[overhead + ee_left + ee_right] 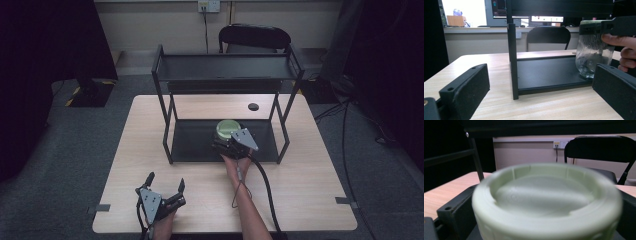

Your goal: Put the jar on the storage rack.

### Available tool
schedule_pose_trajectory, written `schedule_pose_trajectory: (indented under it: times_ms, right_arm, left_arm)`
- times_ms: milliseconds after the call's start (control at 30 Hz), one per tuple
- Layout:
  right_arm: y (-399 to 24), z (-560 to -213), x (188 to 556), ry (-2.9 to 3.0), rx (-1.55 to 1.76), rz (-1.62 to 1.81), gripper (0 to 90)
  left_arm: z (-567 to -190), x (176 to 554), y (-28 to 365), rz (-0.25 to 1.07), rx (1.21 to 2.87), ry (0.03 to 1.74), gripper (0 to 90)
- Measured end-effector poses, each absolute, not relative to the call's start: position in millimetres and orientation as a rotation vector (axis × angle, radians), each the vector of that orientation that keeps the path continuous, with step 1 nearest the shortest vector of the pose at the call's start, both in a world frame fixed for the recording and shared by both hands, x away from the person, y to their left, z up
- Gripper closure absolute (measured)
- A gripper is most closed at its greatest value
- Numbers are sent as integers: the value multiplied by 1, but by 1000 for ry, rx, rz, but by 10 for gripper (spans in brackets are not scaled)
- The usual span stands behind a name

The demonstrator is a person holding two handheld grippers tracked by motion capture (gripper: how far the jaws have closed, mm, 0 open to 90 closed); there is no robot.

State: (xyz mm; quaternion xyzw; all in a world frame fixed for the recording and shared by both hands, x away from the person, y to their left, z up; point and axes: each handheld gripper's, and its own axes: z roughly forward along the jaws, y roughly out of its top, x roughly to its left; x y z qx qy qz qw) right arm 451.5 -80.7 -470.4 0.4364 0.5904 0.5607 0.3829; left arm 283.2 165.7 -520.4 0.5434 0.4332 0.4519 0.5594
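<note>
So my right claw (231, 138) grips the green-lidded glass jar (228, 129) between its jaws, standing on the rack's bottom shelf (195, 142), with only letting go apparently left, while my left claw (165, 186), well behind, rests open.

One glass jar (228, 131), one black rack (225, 67), one chair (254, 37), two grippers.
</note>
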Motion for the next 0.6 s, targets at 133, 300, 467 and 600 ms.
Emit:
schedule_pose_trajectory:
  times_ms: [133,300,467,600]
  right_arm:
    - [-82,-467,450,1497,1107,1428,0]
    - [-84,-467,450,1498,1101,1407,0]
    - [-83,-464,448,1523,1111,1405,0]
    - [-83,-463,446,1518,1117,1407,0]
  left_arm:
    - [-520,283,166,1065,1281,1021,7]
    - [-520,283,166,1066,1282,1021,7]
    - [-520,283,166,1066,1281,1021,9]
    - [-520,283,166,1066,1281,1021,11]
